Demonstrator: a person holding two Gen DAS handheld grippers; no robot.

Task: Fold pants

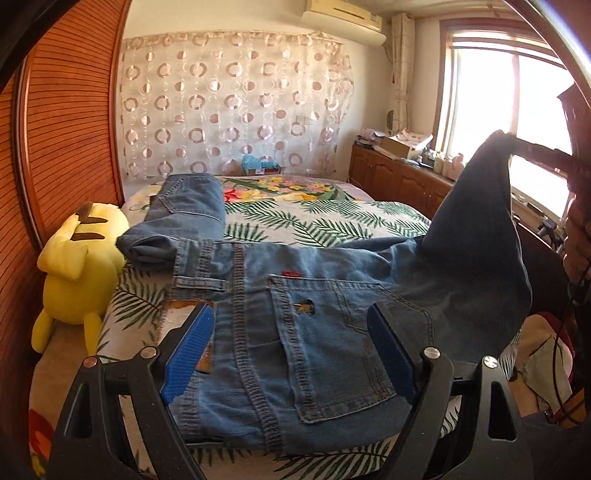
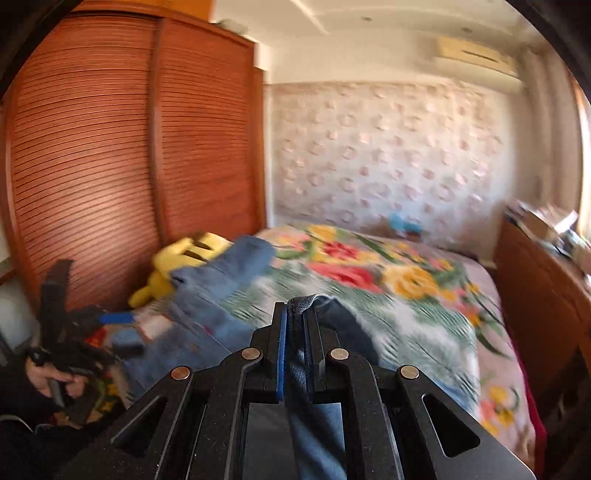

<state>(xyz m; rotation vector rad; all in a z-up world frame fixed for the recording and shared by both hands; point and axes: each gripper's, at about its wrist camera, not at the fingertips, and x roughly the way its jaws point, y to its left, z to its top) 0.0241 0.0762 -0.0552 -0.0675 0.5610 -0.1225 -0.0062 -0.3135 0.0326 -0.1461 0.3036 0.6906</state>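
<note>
Bedroom setting. Bed with leaf-and-flower blanket [image 1: 332,218]; yellow plush toy [image 1: 79,273] at its edge beside a slatted wooden wardrobe [image 1: 70,140]. Circle-patterned curtain [image 1: 236,103] across the far wall, air conditioner [image 1: 343,16] mounted above. Low wooden cabinet [image 1: 399,177] under a bright window [image 1: 491,96], cluttered with boxes and bottles. Second folded jeans [image 1: 184,214] on the blanket.

Both wrist views low over bed [image 1: 325,218], facing curtained wall [image 1: 236,103]; sharing jeans [image 1: 295,332], wardrobe [image 2: 129,147].

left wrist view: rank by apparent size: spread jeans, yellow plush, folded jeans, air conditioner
1. spread jeans, nearest the camera, so inflated
2. yellow plush
3. folded jeans, close to the plush; order unsure
4. air conditioner, far off and cut by the frame
</note>
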